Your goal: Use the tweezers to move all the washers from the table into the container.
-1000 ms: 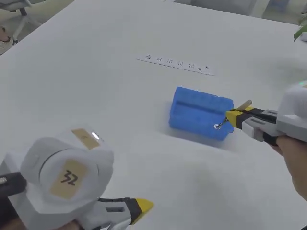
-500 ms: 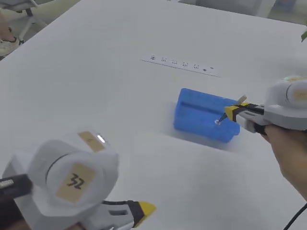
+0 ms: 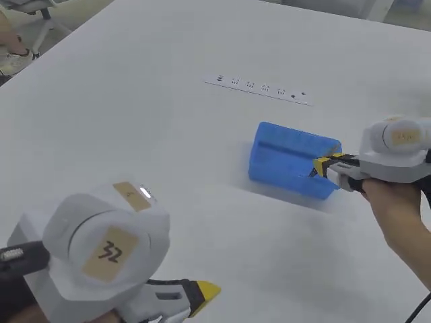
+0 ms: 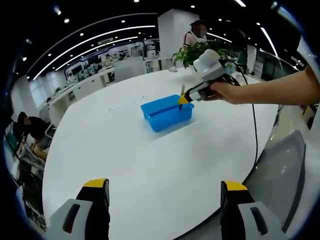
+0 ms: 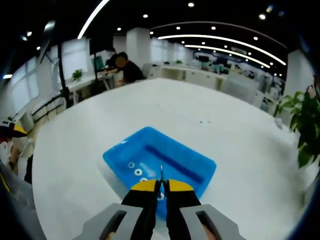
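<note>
A blue container point(image 3: 289, 156) sits on the white table point(image 3: 135, 121), right of centre. My right gripper point(image 3: 322, 165) is over its right end, shut on thin metal tweezers point(image 5: 161, 173) whose tips point down into it. Several washers point(image 5: 138, 172) lie on the floor of the container point(image 5: 150, 155) just ahead of my right gripper point(image 5: 161, 184). Whether a washer is at the tweezer tips I cannot tell. My left gripper point(image 3: 199, 296) hangs low at the near left with its jaws wide apart. From my left gripper point(image 4: 164, 185), the container point(image 4: 167, 114) and the other gripper point(image 4: 184, 99) lie well ahead.
A flat white strip with dark marks point(image 3: 259, 89) lies beyond the container. A potted plant point(image 5: 300, 125) stands at the table's right edge. A grey chair point(image 4: 285, 165) stands by the near rim, and people sit at desks in the background.
My right gripper has carried the tweezers from the container's near right wall up over its inside. The washer seen at the tweezer tips a second ago is no longer visible there.
</note>
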Available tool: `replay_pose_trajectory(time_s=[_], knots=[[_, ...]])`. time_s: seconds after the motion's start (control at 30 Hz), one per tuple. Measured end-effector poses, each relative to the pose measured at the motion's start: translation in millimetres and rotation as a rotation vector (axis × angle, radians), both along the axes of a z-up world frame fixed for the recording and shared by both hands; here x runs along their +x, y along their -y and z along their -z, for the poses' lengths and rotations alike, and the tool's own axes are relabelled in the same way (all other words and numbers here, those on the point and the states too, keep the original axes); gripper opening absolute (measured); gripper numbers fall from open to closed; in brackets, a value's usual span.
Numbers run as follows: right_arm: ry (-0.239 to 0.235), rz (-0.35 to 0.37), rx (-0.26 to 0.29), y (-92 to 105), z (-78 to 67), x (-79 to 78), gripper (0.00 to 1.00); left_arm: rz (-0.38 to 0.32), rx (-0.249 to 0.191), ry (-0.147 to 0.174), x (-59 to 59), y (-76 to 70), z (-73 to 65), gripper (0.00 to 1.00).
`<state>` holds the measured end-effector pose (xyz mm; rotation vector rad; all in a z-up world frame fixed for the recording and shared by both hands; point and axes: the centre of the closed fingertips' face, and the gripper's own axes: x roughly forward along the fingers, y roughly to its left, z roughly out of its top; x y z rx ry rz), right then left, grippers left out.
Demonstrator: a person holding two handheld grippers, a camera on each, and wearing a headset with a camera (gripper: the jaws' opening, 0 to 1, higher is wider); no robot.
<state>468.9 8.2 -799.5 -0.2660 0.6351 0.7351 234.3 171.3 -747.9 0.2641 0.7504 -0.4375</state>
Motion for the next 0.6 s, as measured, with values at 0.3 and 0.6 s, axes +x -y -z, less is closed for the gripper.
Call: replay_pose_trajectory(time_s=[0.3,0.6], knots=[[-0.013,0.012,0.003,1.4,7.1,-1.4,0.02,-0.001,0.000,0.004,-0.3,0.2,-1.5,0.94],[-0.011,0.038,0.040,2.3,-1.3,-0.1,0.03,0.001,0.001,0.015,0.2,1.1,-4.9,0.94]])
